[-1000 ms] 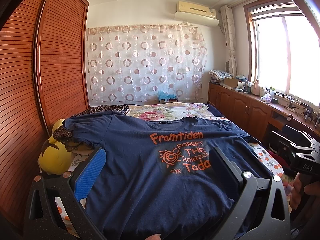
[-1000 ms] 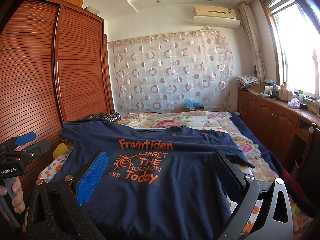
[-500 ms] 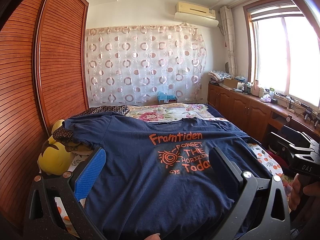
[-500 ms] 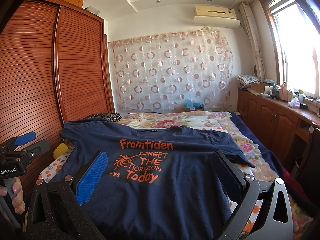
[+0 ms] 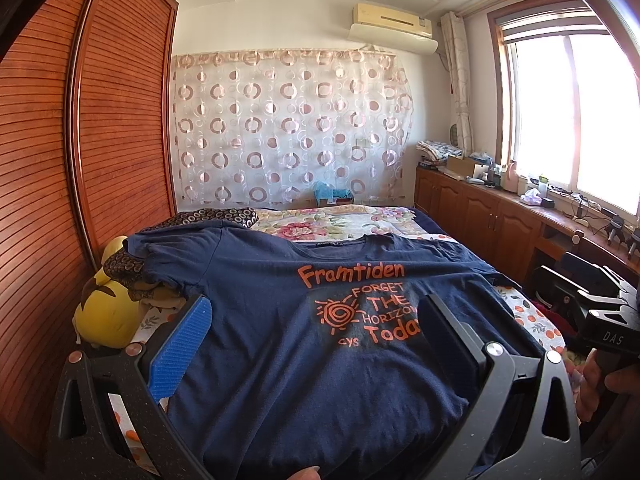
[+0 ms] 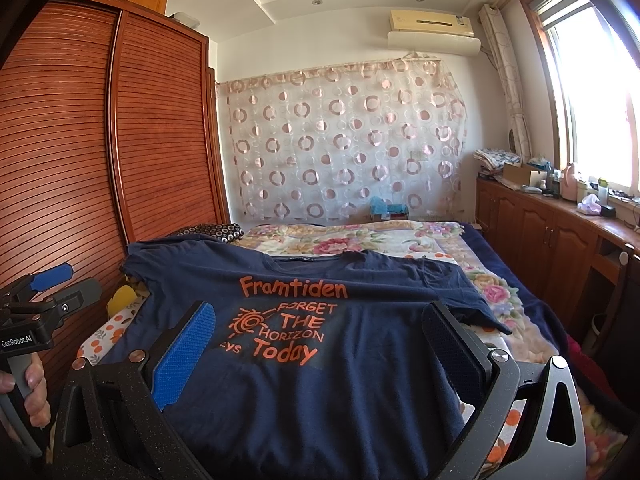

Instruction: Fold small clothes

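Plush toy [image 5: 106,312] beside T-shirt [image 5: 280,340].

shirt: navy t-shirt [image 5: 280,344] spread flat, front up, on the bed [image 5: 352,224], collar at the far end, orange print reading "Framtiden / Forget the horizon today"
left tongs: left tongs [image 5: 312,320] spread wide over the shirt, blue pad on one finger, nothing between them
right tongs: right tongs [image 5: 592,300] off at the right edge, black, a hand around the handle; can't tell how the fingers stand
plush: yellow plush toy [image 5: 106,312] beside the shirt's sleeve, next to the wardrobe [image 5: 80,140]
back wall: circle-pattern curtain [image 5: 288,128], air conditioner [image 5: 392,26] above it
right side: window [image 5: 572,108] over a wooden counter [image 5: 500,200] with clutter
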{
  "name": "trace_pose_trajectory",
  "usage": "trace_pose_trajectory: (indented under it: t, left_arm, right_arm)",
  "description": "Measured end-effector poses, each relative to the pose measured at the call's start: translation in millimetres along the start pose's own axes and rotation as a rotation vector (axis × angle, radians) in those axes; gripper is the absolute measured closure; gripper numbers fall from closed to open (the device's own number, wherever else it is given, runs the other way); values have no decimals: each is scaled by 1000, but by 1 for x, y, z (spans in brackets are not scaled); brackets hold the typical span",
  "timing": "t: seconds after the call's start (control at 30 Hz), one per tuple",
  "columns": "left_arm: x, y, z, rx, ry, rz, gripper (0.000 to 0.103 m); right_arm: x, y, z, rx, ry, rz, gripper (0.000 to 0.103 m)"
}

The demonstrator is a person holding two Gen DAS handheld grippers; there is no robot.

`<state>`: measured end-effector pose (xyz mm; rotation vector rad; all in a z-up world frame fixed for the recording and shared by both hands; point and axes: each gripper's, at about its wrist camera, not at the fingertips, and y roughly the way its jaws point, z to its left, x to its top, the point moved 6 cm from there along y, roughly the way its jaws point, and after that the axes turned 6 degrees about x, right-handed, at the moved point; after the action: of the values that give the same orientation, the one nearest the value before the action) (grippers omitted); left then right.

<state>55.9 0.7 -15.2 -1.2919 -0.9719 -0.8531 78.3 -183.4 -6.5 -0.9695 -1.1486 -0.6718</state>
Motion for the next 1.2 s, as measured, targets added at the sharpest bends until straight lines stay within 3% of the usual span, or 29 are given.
trace_pose_trajectory:
  t: [0.2,0.4,0.77,1.0,1.2]
  left_arm:
    - [-3,10,11,24,-24,4,0]
    - [-18,36,46,82,-76,67,0]
    - [-38,69,115,180,-83,136,0]
    - [-30,92,158,218,-83,160,0]
    - [-15,112,183,193,-107,148,0]
  right_arm:
    - [-7,12,4,8,-15,14,0]
    - [-14,36,11,30,-52,59,0]
    - [-21,85,19,118,-66,114,0]
    - [-19,108,18,193,-56,186,0]
    - [-8,117,12,227,-44,207,0]
